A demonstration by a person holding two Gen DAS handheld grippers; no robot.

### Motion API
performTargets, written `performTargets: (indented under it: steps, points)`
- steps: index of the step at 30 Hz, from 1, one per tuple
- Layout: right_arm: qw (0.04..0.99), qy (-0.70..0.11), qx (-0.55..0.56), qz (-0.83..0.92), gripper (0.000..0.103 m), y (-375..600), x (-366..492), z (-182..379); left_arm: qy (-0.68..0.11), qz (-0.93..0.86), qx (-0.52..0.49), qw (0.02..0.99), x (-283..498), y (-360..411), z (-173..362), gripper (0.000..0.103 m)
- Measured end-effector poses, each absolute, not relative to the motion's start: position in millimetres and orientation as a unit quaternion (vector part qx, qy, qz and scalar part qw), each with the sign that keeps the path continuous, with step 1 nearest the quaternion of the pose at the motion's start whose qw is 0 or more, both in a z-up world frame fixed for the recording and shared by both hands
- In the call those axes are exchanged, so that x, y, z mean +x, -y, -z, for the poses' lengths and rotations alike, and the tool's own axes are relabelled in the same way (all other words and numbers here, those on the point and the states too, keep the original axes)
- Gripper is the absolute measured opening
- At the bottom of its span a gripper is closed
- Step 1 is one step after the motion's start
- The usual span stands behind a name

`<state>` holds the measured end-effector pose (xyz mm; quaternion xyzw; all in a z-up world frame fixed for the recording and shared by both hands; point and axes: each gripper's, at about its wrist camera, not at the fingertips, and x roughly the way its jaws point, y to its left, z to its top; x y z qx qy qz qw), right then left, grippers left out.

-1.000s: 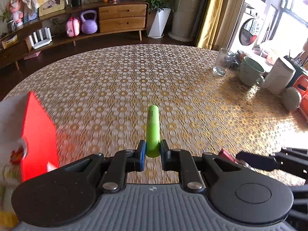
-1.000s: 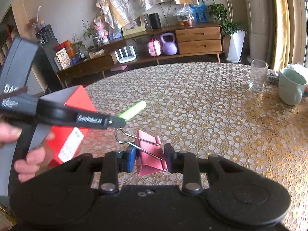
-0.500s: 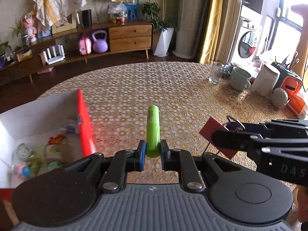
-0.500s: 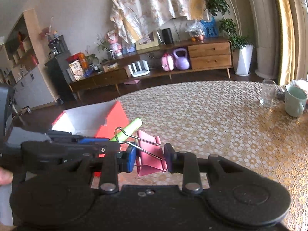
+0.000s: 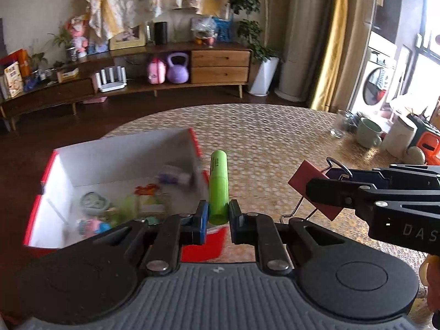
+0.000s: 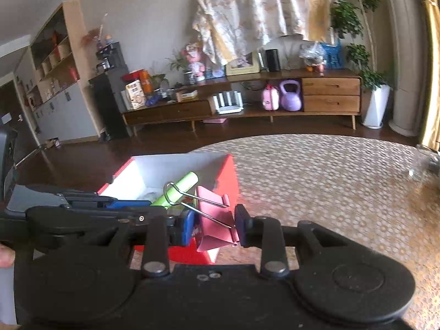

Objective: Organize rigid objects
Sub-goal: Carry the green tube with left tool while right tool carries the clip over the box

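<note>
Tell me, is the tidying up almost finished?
Partly. The red box already has several small toys lying inside. Right now the left gripper is shut on a green marker and the right gripper is shut on a pink binder clip, both held up near the box's corner. Dropping those two in is still left.

Both wrist views look forward from above the table (image 5: 275,143), sharing the red box (image 6: 228,176).
</note>
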<state>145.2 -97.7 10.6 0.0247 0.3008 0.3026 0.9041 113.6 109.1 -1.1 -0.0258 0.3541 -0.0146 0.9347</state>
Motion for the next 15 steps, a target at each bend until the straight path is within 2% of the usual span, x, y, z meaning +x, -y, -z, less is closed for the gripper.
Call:
performTargets:
  steps: [15]
  points:
    - [0.893, -0.308, 0.003, -0.327, 0.030, 27.1, 165.7, -7.0, -0.356, -0.039, -0.036, 0.933, 106.0, -203.8, 7.9, 0.015]
